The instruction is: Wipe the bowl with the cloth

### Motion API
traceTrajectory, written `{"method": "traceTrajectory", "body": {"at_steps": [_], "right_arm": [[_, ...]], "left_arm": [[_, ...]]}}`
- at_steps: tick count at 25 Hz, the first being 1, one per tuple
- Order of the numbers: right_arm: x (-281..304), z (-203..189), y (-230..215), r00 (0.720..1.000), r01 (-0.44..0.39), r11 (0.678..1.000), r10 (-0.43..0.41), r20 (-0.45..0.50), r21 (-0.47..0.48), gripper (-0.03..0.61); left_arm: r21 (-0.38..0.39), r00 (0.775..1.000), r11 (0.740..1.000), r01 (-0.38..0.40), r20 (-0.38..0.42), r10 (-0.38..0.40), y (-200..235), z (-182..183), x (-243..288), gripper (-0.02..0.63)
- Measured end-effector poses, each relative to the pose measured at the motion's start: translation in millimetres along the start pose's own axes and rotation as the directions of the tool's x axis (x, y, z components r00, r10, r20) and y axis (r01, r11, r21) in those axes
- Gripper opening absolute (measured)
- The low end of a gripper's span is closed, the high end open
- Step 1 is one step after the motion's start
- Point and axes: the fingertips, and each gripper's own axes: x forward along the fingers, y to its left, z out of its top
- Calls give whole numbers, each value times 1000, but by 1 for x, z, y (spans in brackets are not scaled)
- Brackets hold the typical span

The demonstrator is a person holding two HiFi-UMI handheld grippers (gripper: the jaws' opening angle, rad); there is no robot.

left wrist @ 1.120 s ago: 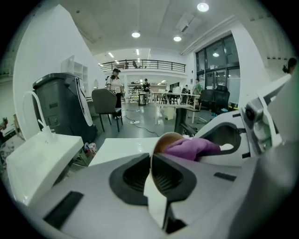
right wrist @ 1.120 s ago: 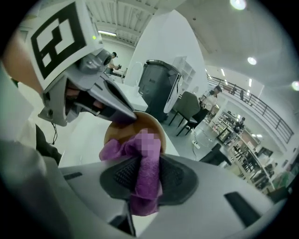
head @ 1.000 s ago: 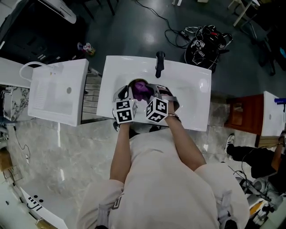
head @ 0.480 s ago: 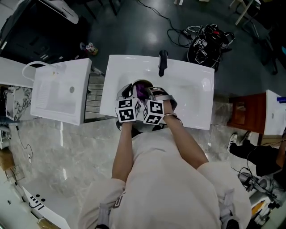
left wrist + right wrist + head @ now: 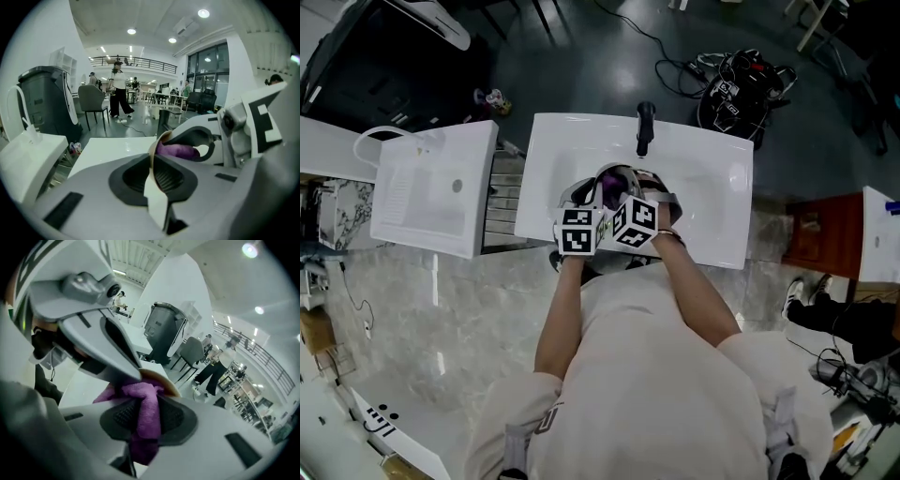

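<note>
Over the white basin [image 5: 712, 197] both grippers are held close together. My left gripper [image 5: 152, 176] is shut on the thin rim of a tan bowl [image 5: 153, 154], which stands on edge between its pads. A purple cloth [image 5: 143, 406] is clamped in my right gripper [image 5: 140, 420], whose jaws are shut on it. The cloth is pressed into the bowl's inside [image 5: 177, 151]. From the head view, the purple cloth [image 5: 614, 187] shows just beyond the two marker cubes; the bowl is mostly hidden there.
A black tap [image 5: 644, 127] rises at the basin's far edge. A second white basin unit [image 5: 431, 187] stands to the left. Cables and a black bag [image 5: 736, 89] lie on the dark floor beyond. A brown stool [image 5: 816, 234] is at the right.
Both grippers have shifted slightly right and come closer together over the basin, and the right marker cube now overlaps the left one. Holds on bowl and cloth are unchanged.
</note>
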Motion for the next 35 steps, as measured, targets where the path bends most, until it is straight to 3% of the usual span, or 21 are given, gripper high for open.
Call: {"method": "traceTrajectory", "body": {"at_steps": [5,14,18,21,30,32,35], "right_arm": [[0,-7,-9,1000,19,998,-20,9,67,89],[-4,-20,-18,999,31,994,-32,2,101,89],[-2,-16,-9,1000,0,999,0,2,38,91],[1,-16,4,997,-71,997,71,-9,3,91],[3,-4,42,985,-172,977,169,-32,-123,89],[3,0,44,985,-173,977,172,-22,-128,89],[3,2,41,987,-162,982,162,-7,-96,89]], "left_arm": [[7,1000,1000,-11,-7,11,-1,-4,6,28],[-103,997,992,-77,2,78,27,-13,4,28],[-115,994,988,-106,2,107,36,-14,2,25],[-135,992,984,-120,10,122,42,-12,2,21],[-214,994,972,-97,27,105,39,-10,-4,25],[-205,996,976,-71,29,79,31,-9,-3,26],[-126,999,991,-34,9,35,16,-11,-1,27]]}}
